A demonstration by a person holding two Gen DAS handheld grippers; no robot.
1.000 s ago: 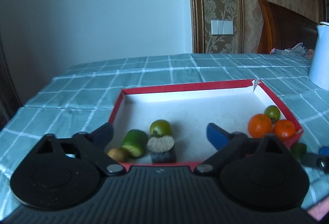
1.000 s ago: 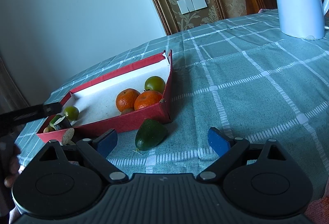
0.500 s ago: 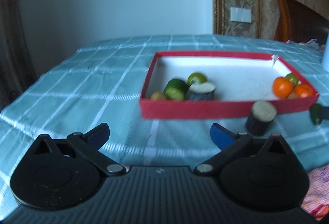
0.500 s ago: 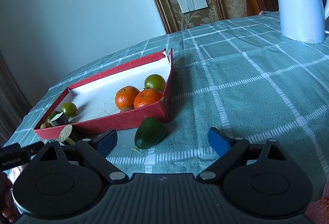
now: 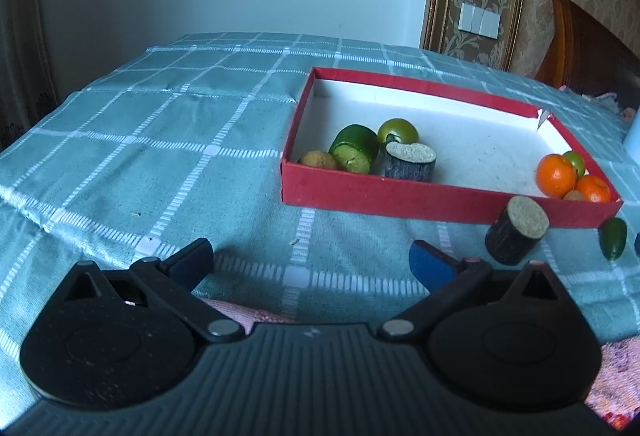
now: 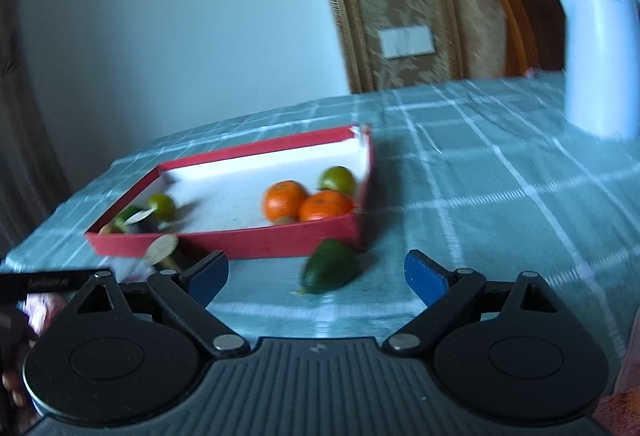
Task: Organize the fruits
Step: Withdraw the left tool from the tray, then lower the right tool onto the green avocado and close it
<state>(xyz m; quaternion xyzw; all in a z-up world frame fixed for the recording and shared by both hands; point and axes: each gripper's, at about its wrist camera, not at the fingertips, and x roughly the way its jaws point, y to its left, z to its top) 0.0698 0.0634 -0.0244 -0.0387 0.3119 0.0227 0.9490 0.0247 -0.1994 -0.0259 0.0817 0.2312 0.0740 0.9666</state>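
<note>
A red box with a white floor sits on the checked cloth. Its left end holds a cut green piece, a green fruit, a brown fruit and a dark cut cylinder. Its right end holds two oranges and a green fruit. Outside the box's near wall lie another dark cylinder and a green avocado. My left gripper is open and empty, back from the box. My right gripper is open and empty, the avocado between its fingers' line.
A white kettle stands at the back right on the cloth. The table's left edge drops off near a curtain. A pink cloth shows under the left gripper. The wall and a wooden headboard lie behind.
My left gripper has pulled back out of the box and to the left, leaving a dark cylinder inside. My right gripper has shifted a little toward the avocado; its view is blurred.
</note>
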